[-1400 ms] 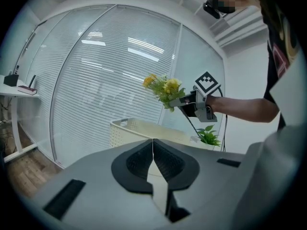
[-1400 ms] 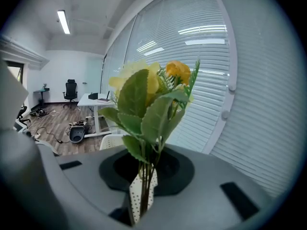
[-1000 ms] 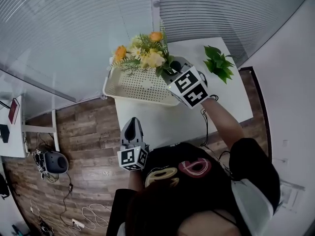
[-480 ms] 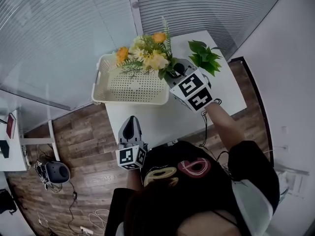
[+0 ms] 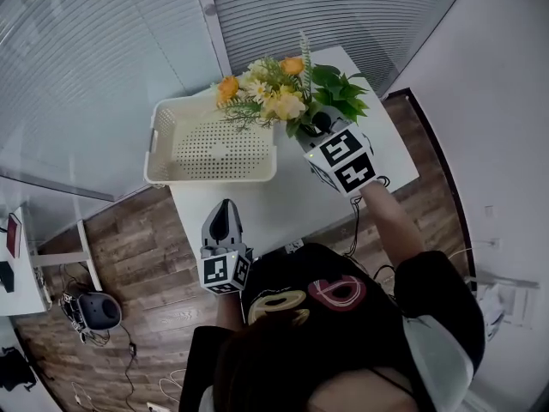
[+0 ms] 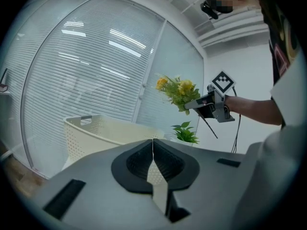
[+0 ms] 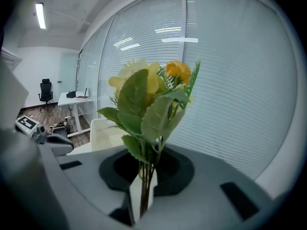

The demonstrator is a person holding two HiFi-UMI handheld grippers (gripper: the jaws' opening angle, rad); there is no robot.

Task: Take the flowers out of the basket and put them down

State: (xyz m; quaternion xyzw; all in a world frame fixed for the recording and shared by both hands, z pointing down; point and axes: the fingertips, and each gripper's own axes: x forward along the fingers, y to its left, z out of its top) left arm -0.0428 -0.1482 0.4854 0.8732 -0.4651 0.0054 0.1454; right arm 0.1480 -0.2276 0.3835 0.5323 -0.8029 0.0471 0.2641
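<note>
The flowers (image 5: 270,93), a bunch of yellow and orange blooms with green leaves, are up in the air, clear of the basket (image 5: 210,177) and just past its far right corner. Their thin stems run down between the fingers of the right gripper (image 5: 307,132), which are closed tight on them; in the right gripper view the stems stand upright in the narrow slot between the two pads, leaves spreading just above. From the head view the blooms overlap a small green plant (image 5: 341,94) that stands at the far right end of the counter (image 5: 283,204). In the left gripper view the bunch hangs well above the plant and above the basket's rim.

The basket is cream, perforated, with cut-out handles, and sits on the left part of the counter, its left end reaching past the counter's edge. Its holed floor shows bare in the head view.

The left gripper (image 5: 226,209) hovers at the near edge of the counter, near of the basket and well apart from the flowers. Its fingers are closed against each other, with nothing between them.

A dark cable (image 5: 356,221) runs along the person's right arm. Beyond the counter on the far side stands a glass wall with blinds (image 5: 103,33); wooden floor (image 5: 137,256) lies to the left.
</note>
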